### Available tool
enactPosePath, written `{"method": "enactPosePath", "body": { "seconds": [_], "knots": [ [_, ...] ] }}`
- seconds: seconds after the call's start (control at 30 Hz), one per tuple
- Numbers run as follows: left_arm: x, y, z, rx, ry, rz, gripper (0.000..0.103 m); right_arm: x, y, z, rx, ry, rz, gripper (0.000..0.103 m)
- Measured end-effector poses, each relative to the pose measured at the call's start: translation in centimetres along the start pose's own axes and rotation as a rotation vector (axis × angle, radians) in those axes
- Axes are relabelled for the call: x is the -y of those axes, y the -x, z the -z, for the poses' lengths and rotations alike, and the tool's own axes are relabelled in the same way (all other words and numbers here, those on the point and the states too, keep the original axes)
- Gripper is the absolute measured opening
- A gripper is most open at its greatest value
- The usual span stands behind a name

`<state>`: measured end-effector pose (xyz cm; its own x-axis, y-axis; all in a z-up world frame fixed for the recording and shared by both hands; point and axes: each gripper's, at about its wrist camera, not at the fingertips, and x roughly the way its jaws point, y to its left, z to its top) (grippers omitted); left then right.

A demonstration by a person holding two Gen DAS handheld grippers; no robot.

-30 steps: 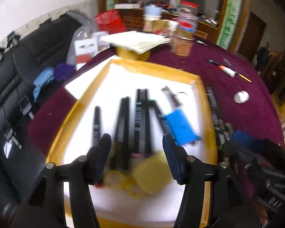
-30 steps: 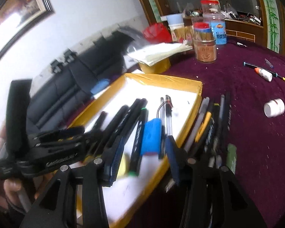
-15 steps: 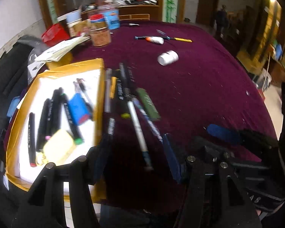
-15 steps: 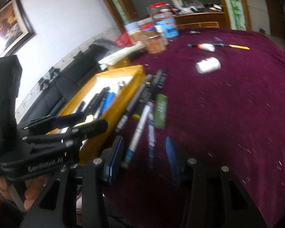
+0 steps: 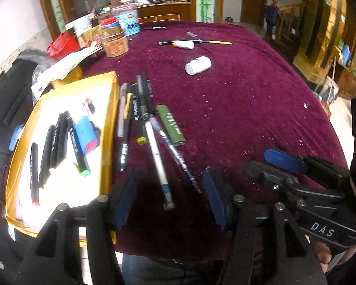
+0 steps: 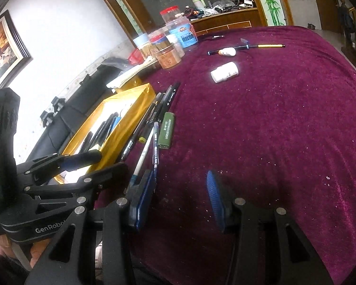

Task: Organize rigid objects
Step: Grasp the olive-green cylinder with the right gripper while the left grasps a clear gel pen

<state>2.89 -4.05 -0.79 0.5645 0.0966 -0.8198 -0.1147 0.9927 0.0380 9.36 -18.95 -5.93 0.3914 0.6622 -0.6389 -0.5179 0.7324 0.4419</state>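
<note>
A gold-rimmed white tray (image 5: 110, 109) (image 6: 130, 99) at the left holds several black markers (image 5: 52, 147), a blue eraser-like block (image 5: 86, 135) and a yellow pad (image 5: 64, 180). Beside it on the purple cloth lie several loose pens (image 5: 140, 109) (image 6: 154, 116), a white pen (image 5: 157, 156) (image 6: 143, 153) and a green tube (image 5: 170, 124) (image 6: 166, 130). My left gripper (image 5: 170, 197) stands open over the near tip of the white pen, nothing gripped. My right gripper (image 6: 180, 192) stands open over bare cloth to the right of the pens, and shows at the right of the left wrist view (image 5: 263, 163).
A white bottle (image 5: 198, 65) (image 6: 224, 72) lies on its side farther back. A glue stick and a yellow-tipped pen (image 5: 194, 43) (image 6: 246, 48) lie beyond it. Jars (image 5: 114, 40) (image 6: 168, 47) and stacked papers (image 5: 68, 61) crowd the back left. A black sofa (image 6: 87, 95) lies left of the table.
Both views have swung right, from over the tray to the loose pens on the cloth. Both grippers stay open, and the views have hardly shifted over the last half second.
</note>
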Motion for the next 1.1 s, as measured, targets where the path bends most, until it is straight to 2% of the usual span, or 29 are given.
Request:
{"method": "enactPosePath", "body": {
  "seconds": [0.13,0.27,0.53,0.73,0.77,0.8,0.97,1.1],
  "knots": [
    [-3.5,-0.4,0.1,-0.007,0.117,0.026,0.055,0.2,-0.9,-0.4,-0.032,-0.025,-0.014,0.041],
    [-5.7,-0.6,0.4,-0.008,0.180,0.049,0.055,-0.2,-2.9,-1.5,-0.073,-0.031,-0.021,0.041],
    [-6.5,-0.4,0.8,0.006,0.182,0.088,0.055,-1.8,-9.2,-5.5,-0.157,0.035,-0.016,0.040],
    [-7.1,-0.2,1.0,0.011,0.188,0.096,0.055,-2.5,-13.7,-7.3,-0.236,0.013,0.026,0.027],
    [-7.1,-0.3,1.1,0.009,0.188,0.096,0.055,-2.7,-14.0,-7.4,-0.226,0.027,0.033,0.025],
    [-7.2,-0.3,1.1,0.008,0.188,0.096,0.055,-2.9,-14.2,-7.5,-0.226,0.041,0.058,0.018],
    [-6.5,-0.1,1.0,0.009,0.165,0.098,0.055,-3.5,-13.3,-6.7,-0.215,0.098,0.122,0.018],
    [-5.3,-0.3,0.8,0.000,0.137,0.121,0.055,-2.5,-10.9,-5.5,-0.181,0.133,0.230,0.018]
  ]
}}
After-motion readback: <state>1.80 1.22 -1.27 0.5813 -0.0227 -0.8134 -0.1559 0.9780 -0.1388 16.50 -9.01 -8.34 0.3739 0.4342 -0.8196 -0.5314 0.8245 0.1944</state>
